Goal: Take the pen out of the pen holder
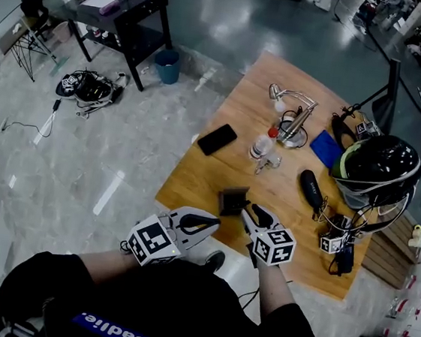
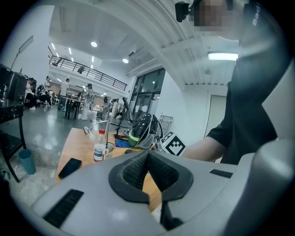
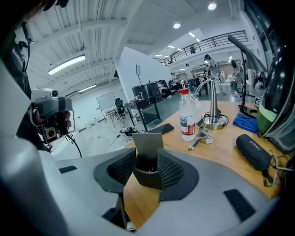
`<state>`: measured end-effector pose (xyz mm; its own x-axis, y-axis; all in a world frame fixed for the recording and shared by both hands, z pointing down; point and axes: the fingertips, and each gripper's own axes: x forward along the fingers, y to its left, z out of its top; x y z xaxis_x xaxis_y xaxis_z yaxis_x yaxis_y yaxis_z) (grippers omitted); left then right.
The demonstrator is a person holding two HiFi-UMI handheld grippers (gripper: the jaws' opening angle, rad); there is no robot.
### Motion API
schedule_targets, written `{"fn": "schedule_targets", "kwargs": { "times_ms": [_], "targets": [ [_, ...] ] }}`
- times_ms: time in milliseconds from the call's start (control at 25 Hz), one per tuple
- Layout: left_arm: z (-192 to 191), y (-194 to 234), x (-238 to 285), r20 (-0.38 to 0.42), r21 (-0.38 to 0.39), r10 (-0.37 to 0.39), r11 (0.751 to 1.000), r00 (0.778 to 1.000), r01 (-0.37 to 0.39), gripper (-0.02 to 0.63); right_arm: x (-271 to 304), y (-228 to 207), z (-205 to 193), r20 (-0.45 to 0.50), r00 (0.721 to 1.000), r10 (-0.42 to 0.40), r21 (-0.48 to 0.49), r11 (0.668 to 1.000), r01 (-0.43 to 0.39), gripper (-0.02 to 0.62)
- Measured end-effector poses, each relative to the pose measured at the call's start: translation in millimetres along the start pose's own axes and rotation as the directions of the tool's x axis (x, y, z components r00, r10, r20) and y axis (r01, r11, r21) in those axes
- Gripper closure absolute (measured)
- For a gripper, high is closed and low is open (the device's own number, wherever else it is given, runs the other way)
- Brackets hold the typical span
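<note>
The pen holder point(image 1: 232, 201), a dark square cup, stands near the front edge of the wooden table point(image 1: 193, 185). I see no pen sticking out of it in any view. My right gripper point(image 1: 249, 211) is right beside it with its jaws open. In the right gripper view the holder point(image 3: 148, 143) sits between the two pads point(image 3: 171, 168); the right pad lies close against it and a gap shows on the left. My left gripper point(image 1: 218, 221) hovers at the table's front edge, left of the holder. Its jaw tips meet in the left gripper view point(image 2: 148, 154), with nothing between them.
Further back on the table are a black phone point(image 1: 217, 139), a water bottle point(image 1: 262, 143), a desk lamp point(image 1: 295, 121), a blue cloth point(image 1: 326, 148), a black case point(image 1: 311, 189) and a helmet point(image 1: 381, 164). A black side table point(image 1: 126, 11) and a blue bucket point(image 1: 166, 66) stand on the floor.
</note>
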<state>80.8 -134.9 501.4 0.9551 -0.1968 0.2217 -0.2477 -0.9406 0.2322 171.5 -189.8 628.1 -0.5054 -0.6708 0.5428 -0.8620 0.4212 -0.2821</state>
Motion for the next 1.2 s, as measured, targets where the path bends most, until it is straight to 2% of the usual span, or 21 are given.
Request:
{"fn": "schedule_targets", "kwargs": {
  "times_ms": [240,400,560,640,880,1200],
  "targets": [
    [-3,5,-5,-0.010,0.000,0.016,1.000,1.000,-0.016,0.597,25,-24,-13,-0.079,0.996,-0.039,0.056,0.997,0.043,0.465],
    [-4,8,-9,-0.012,0.000,0.035,0.999,0.999,-0.035,0.597,38,-31,-25,-0.142,0.989,-0.044,0.064,0.997,0.054,0.465],
    [-5,13,-14,-0.013,-0.005,0.052,0.999,0.999,-0.052,0.597,43,-35,-29,-0.166,0.985,-0.052,0.062,0.996,0.063,0.468],
    [-5,14,-17,-0.013,-0.008,0.057,0.998,0.998,-0.057,0.597,43,-34,-29,-0.172,0.984,-0.049,0.055,0.997,0.059,0.499],
    [-4,16,-21,-0.004,-0.009,0.062,0.998,0.998,-0.062,0.597,38,-25,-20,-0.153,0.987,-0.054,0.028,0.998,0.059,0.542],
    [4,8,-17,0.022,0.002,0.031,1.000,0.999,-0.031,0.597,6,-5,13,-0.061,0.997,-0.052,0.020,0.998,0.054,0.545]
  ]
}}
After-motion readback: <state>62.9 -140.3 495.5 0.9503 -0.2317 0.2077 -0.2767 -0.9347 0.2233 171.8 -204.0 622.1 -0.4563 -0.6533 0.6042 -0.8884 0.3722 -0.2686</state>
